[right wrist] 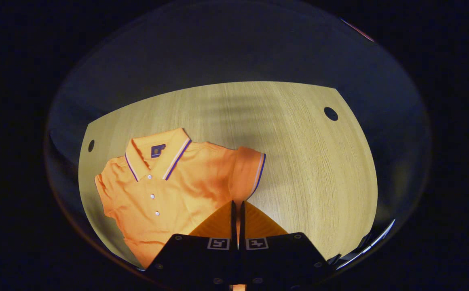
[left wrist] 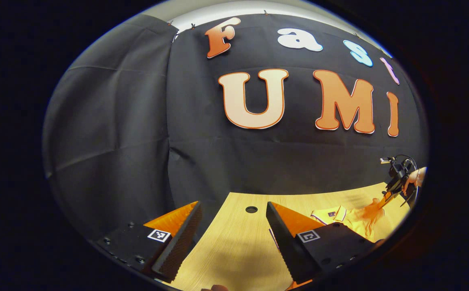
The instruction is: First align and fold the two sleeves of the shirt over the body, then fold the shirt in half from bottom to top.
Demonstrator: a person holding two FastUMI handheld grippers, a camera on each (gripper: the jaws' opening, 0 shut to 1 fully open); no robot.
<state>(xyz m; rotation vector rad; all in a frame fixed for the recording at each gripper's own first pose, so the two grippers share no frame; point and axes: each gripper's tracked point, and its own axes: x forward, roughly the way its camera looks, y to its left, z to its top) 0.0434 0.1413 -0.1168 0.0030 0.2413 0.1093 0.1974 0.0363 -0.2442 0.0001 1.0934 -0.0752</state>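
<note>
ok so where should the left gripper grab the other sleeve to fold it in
Grip the sleeve at its outer cuff edge, coming in low from the shirt's outer side. That sleeve looks bunched against the body, so the cuff is probably the freest edge to pinch. The left gripper is open and off the shirt.

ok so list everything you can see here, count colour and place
shirt: one, orange polo with striped collar and cuff trim, flat on the table, one sleeve pinched
table: one, light wood with round holes, under the shirt
cloth wall: black, behind the table
left gripper: one, open, above the table beside the shirt
right gripper: one, closed on the shirt's sleeve edge
hand: one, holding the right gripper, far right of the left gripper view
</note>
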